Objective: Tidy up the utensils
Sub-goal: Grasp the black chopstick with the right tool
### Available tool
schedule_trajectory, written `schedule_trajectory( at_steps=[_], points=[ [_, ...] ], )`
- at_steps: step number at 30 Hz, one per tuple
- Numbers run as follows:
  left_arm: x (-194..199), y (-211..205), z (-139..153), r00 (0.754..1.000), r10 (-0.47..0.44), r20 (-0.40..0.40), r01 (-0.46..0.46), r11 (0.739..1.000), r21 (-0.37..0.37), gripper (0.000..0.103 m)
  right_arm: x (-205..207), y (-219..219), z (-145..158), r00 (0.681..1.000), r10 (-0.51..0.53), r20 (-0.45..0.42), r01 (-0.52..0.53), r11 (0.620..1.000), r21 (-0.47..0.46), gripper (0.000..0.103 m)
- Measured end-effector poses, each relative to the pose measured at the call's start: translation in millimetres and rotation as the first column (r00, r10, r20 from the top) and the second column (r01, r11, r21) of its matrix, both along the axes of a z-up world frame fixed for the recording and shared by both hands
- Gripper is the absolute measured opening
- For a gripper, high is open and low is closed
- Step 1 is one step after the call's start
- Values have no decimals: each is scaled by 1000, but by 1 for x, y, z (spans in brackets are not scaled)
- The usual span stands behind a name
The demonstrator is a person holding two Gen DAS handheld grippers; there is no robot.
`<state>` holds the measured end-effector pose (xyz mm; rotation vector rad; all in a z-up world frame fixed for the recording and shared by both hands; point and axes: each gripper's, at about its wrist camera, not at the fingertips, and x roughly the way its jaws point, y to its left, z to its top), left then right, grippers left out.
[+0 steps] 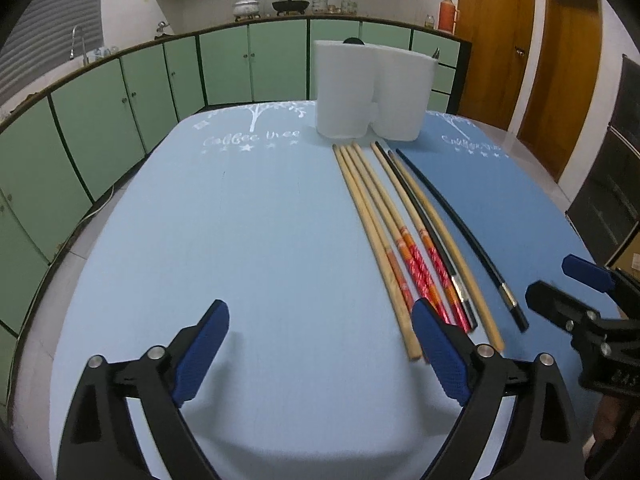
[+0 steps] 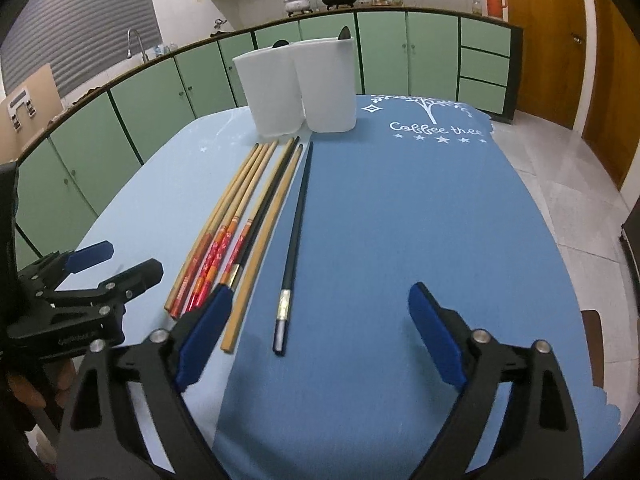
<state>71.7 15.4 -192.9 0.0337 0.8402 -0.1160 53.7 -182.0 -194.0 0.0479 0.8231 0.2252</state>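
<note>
At the bottom of each wrist view a tool stands wide apart with nothing between its blue pads: the left tool (image 1: 320, 354) hovers over the light-blue half of the worktop (image 1: 240, 220), its right pad just beside the near ends of the chopsticks, and the right tool (image 2: 322, 334) hovers over the darker blue mat (image 2: 420, 220), its left pad close to the same ends. In the middle of the frames lie the wooden chopsticks (image 1: 374, 224), some with red patterned handles, packed side by side, with a black chopstick (image 2: 262, 216) wedged among them and a second black chopstick (image 2: 294, 236) lying slightly apart on the mat. Because the sticks touch along their length, closing on one would likely drag or roll its neighbours, and a thin round stick could slip or pivot out of the pads. Toward the top centre stands the white two-compartment holder (image 2: 298, 88), with dark utensil tips showing above its rim; a tilted stick could catch that rim and tip it.
</note>
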Motion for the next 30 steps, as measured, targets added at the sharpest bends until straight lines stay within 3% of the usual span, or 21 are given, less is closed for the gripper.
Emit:
schedule_trajectory(
  at_steps=[9, 14, 18, 26, 30],
  points=[
    [-11, 7, -2, 1000, 17, -3, -17, 1000, 8, 91, -11, 12, -7, 1000, 26, -1, -26, 999, -28, 58],
    [-15, 6, -3, 1000, 23, 0, -23, 1000, 0, 91, -14, 11, -14, 1000, 15, -12, -16, 999, -28, 41],
    [-15, 5, -3, 1000, 22, 4, -21, 1000, -3, 91, -15, 14, -17, 1000, 13, -12, -14, 999, -40, 39],
    [-15, -1, -4, 1000, 15, -3, -15, 1000, -17, 91, -10, 20, -19, 1000, 20, -6, -20, 998, -65, 6],
    [-13, -9, -7, 1000, 5, -19, -5, 1000, -14, 91, -10, 16, -18, 1000, 2, -8, -3, 999, -50, 6]
  ],
)
